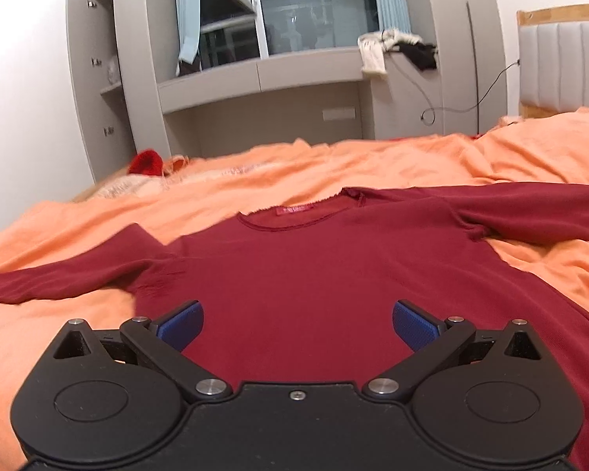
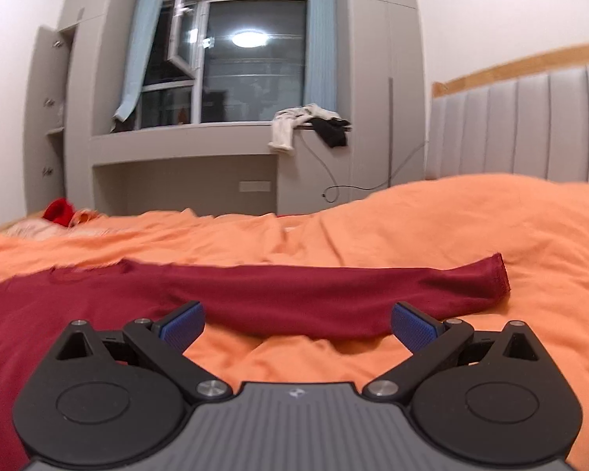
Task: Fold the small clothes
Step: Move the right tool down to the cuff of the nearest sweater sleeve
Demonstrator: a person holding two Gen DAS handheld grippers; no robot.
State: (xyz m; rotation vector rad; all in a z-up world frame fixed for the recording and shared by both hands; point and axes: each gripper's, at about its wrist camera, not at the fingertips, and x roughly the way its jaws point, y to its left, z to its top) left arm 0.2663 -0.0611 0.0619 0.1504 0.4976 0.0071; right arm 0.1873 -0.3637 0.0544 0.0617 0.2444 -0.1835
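A dark red long-sleeved top (image 1: 314, 271) lies flat on the orange bed sheet (image 1: 373, 165), collar at the far side and both sleeves spread out. My left gripper (image 1: 298, 324) is open and empty, just above the top's body near its hem. In the right wrist view the top's right sleeve (image 2: 333, 294) stretches across to its cuff (image 2: 498, 274). My right gripper (image 2: 298, 324) is open and empty, over the sheet just in front of that sleeve.
A red cloth (image 1: 147, 163) and pale clothes lie at the bed's far left corner. A grey window desk unit (image 1: 263, 78) with white and black clothes (image 1: 396, 51) stands behind the bed. The padded headboard (image 2: 530, 125) is at the right.
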